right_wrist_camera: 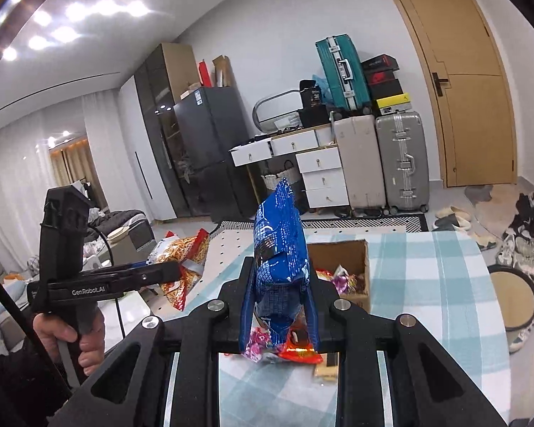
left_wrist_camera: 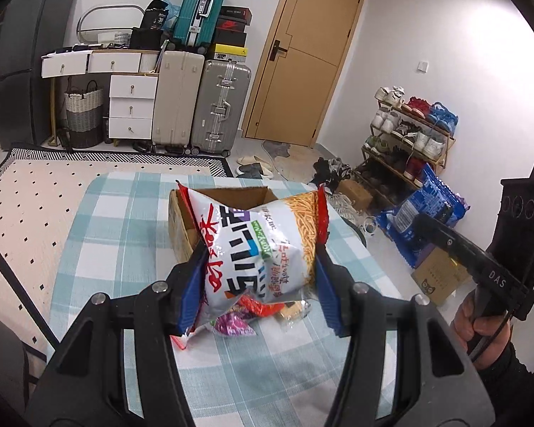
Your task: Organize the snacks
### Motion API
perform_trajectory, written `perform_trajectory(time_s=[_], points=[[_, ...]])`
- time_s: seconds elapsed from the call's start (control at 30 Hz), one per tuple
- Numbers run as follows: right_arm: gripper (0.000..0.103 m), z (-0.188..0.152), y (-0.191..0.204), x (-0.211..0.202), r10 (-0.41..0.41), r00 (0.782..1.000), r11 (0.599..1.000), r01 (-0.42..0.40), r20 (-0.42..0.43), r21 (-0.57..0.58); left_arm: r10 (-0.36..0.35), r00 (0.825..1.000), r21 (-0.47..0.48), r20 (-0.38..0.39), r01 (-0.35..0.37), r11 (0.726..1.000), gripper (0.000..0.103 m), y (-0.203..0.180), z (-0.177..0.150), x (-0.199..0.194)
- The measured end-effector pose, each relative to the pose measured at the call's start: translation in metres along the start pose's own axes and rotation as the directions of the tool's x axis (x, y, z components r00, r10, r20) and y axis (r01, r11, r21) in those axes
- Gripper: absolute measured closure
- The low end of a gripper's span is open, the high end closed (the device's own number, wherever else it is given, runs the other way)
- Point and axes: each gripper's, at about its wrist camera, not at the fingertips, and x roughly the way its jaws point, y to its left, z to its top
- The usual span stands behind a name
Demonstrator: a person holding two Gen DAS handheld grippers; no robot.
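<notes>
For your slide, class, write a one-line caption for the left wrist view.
Left gripper holds a white snack bag above the checked table, before a cardboard box.

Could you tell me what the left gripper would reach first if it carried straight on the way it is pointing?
Probably the open cardboard box: it sits directly beyond the white snack bag clamped in the left gripper, though depth is hard to judge.

Open-topped cardboard box (left_wrist_camera: 181, 220) on checked tablecloth (left_wrist_camera: 99, 249): bare cloth lies left of the box; small loose snack packets (left_wrist_camera: 245, 316) clutter its near side; held noodle-snack bag (left_wrist_camera: 256, 245) overhangs its opening.
</notes>
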Motion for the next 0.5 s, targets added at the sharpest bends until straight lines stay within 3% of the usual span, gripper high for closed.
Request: perform_trajectory(time_s=[0.3,0.5], points=[[0.079,0.053,0.008,0.032,0.012,0.999,0.999,-0.014,-0.048,-0.043,0.0,1.0,0.013,-0.004,0.0,1.0,0.05,0.008,0.071,0.017],[0.079,0.079,-0.001,0.072,-0.013,0.995,0.997,0.006,-0.099,-0.075,0.03,0.999,0.038,-0.041,-0.029,0.999,0.05,0.001,0.11,0.064]])
